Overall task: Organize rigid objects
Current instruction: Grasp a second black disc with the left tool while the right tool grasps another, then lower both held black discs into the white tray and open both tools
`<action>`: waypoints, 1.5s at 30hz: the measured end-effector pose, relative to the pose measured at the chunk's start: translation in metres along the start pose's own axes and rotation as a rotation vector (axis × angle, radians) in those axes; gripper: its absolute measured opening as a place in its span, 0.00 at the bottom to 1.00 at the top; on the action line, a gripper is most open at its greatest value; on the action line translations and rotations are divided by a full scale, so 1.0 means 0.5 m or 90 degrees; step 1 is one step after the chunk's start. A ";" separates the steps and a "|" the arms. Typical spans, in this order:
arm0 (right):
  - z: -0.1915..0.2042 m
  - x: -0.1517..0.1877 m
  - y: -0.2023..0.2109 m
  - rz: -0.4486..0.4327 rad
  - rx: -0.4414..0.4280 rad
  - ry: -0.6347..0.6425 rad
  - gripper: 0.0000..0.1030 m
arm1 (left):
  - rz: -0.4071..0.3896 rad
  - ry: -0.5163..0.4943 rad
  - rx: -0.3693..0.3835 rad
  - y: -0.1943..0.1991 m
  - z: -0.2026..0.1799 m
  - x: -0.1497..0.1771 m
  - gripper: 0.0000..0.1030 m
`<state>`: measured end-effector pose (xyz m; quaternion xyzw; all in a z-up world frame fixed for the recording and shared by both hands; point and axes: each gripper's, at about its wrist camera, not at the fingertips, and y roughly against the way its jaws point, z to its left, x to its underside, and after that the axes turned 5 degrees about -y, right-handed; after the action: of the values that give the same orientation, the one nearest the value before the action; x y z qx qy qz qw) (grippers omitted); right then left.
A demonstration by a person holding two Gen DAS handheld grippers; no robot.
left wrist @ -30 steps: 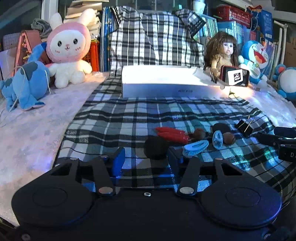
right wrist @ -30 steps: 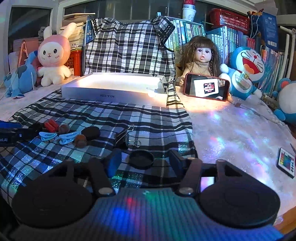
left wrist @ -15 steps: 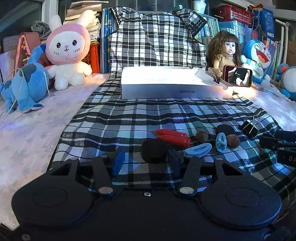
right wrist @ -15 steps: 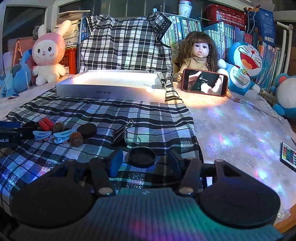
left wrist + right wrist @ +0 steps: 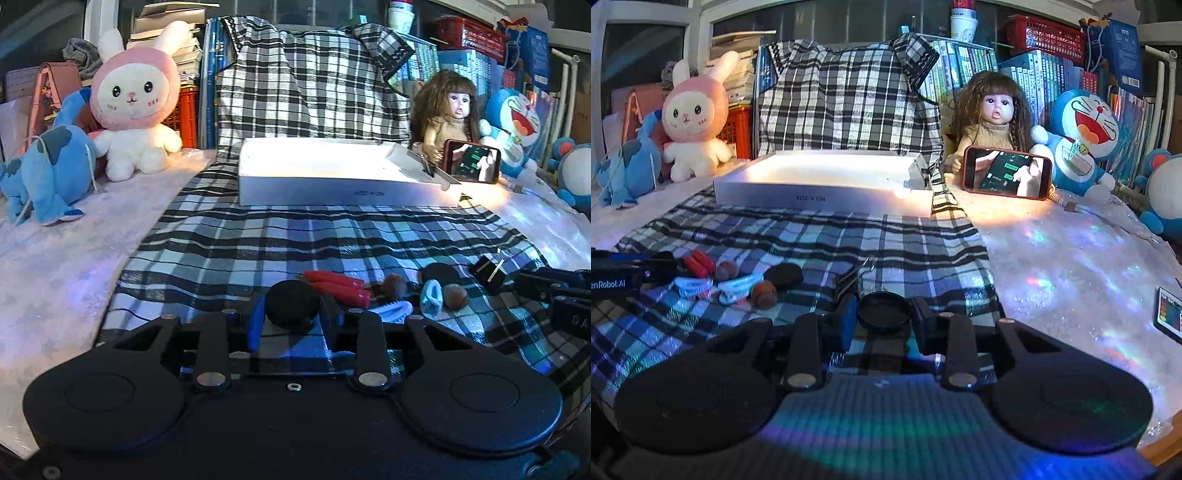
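Observation:
My left gripper (image 5: 293, 314) is shut on a black round puck (image 5: 293, 303) low over the plaid cloth. My right gripper (image 5: 884, 314) is shut on a black round lid (image 5: 884, 310), also just above the cloth. Behind the left gripper lie two red clips (image 5: 338, 286), a brown ball (image 5: 394, 287), pale blue hair clips (image 5: 432, 297), another brown ball (image 5: 455, 295), a black disc (image 5: 439, 273) and a black binder clip (image 5: 487, 271). The same pile shows left in the right wrist view (image 5: 738, 278). A white tray (image 5: 343, 177) stands at the back; it also shows in the right wrist view (image 5: 823, 184).
A pink rabbit plush (image 5: 135, 99) and blue plush (image 5: 48, 173) sit back left. A doll (image 5: 991, 118), a phone (image 5: 1006, 177) and a Doraemon plush (image 5: 1078, 144) stand back right. A small remote (image 5: 1169, 314) lies at the right edge.
Both grippers have closed in on their black round pieces and now grip them. Both have moved slightly, so the pile and tray shift a little in view.

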<state>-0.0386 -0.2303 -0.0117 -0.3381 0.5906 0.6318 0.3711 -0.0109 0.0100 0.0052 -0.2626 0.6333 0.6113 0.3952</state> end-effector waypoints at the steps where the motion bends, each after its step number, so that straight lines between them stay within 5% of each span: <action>1: -0.002 -0.005 0.001 -0.001 0.000 -0.005 0.36 | 0.005 -0.001 -0.009 0.000 0.001 -0.005 0.29; 9: -0.015 -0.055 -0.011 -0.002 -0.001 -0.038 0.36 | 0.019 0.029 -0.001 -0.015 0.031 -0.056 0.29; 14: -0.017 -0.095 -0.030 0.003 -0.007 -0.057 0.36 | 0.049 0.066 0.055 -0.044 0.056 -0.106 0.29; 30: -0.024 -0.251 -0.111 0.027 -0.033 -0.089 0.36 | 0.049 0.054 0.062 -0.119 0.068 -0.274 0.29; 45: -0.016 -0.377 -0.299 0.144 -0.059 -0.097 0.36 | 0.130 0.078 0.089 -0.311 0.074 -0.446 0.29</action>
<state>0.1847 -0.2474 0.0766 -0.2370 0.5654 0.7200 0.3250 0.2452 -0.0049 0.1023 -0.2057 0.7206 0.5855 0.3091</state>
